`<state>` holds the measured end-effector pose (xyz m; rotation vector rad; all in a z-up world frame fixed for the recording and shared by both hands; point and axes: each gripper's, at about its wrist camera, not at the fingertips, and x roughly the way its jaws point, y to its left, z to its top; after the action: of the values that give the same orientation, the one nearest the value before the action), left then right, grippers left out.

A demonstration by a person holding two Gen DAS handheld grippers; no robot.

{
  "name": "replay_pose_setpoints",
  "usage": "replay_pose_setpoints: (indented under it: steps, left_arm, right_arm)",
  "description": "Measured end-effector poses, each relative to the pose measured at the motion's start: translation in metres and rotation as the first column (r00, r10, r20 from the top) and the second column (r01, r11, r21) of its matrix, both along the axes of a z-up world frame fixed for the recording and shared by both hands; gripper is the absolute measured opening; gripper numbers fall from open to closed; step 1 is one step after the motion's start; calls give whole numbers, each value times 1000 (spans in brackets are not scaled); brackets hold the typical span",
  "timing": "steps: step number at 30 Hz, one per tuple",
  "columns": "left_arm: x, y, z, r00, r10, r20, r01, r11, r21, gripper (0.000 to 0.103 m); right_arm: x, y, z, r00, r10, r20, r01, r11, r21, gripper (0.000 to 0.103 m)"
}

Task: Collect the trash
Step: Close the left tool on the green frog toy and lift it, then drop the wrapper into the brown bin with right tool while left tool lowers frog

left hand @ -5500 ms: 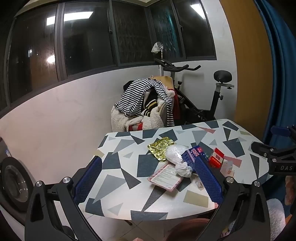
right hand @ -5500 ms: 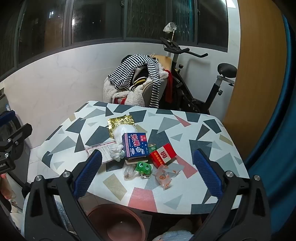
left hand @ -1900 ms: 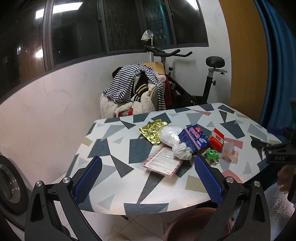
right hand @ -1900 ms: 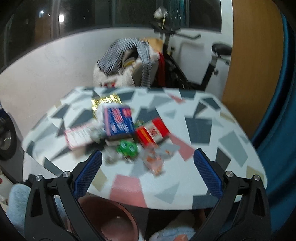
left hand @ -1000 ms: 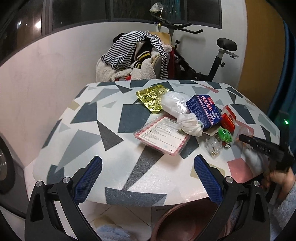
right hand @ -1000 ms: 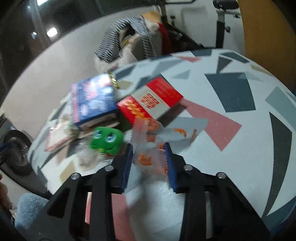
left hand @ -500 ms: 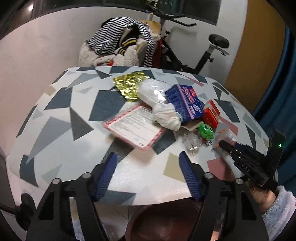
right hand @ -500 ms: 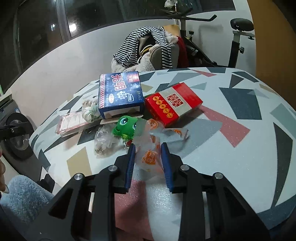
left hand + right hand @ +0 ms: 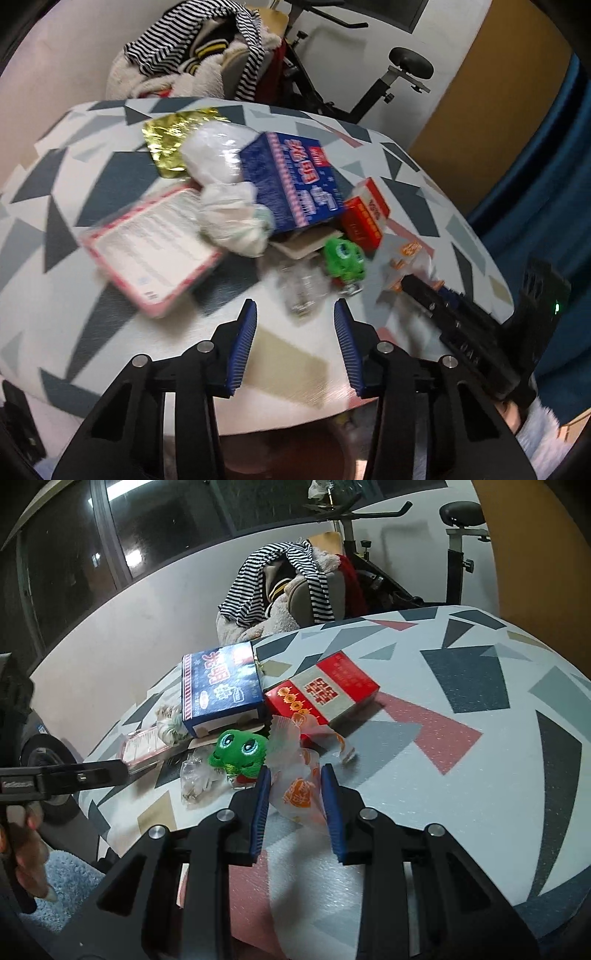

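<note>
- Pink-edged card point(image 9: 151, 243) flat at the left of the patterned table point(image 9: 92, 177); gold foil wrapper point(image 9: 173, 142) beyond it.
- White tied bag point(image 9: 234, 221) leans on the blue box point(image 9: 295, 184).
- left gripper point(image 9: 295, 325) low over the near table edge, jaws closing; a crumpled clear wrapper point(image 9: 303, 291) lies just ahead of the tips, not pinched.
- Green frog toy point(image 9: 238, 753) beside the red box point(image 9: 325, 690).
- right gripper point(image 9: 295, 794) clamped on the orange-printed clear wrapper point(image 9: 299, 786), near the table's front edge.

wrist views, near, facing shared table point(image 9: 110, 173)
</note>
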<state>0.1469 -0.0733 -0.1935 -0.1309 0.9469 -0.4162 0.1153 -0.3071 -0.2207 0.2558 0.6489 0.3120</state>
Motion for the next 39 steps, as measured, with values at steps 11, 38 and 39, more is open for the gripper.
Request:
replay_pose_setpoints:
  steps: [11, 38, 39]
  left_arm:
    - [40, -60, -9, 997, -72, -42, 72, 997, -6, 28]
    - [24, -69, 24, 985, -129, 111, 129, 992, 15, 18]
    - [19, -64, 28, 984, -133, 115, 133, 991, 5, 18]
  right_arm:
    - [-4, -26, 3, 999, -53, 10, 52, 996, 70, 31]
    - [-3, -38, -2, 998, -64, -9, 65, 992, 108, 30]
    - [-3, -36, -1, 998, -59, -7, 60, 993, 106, 30]
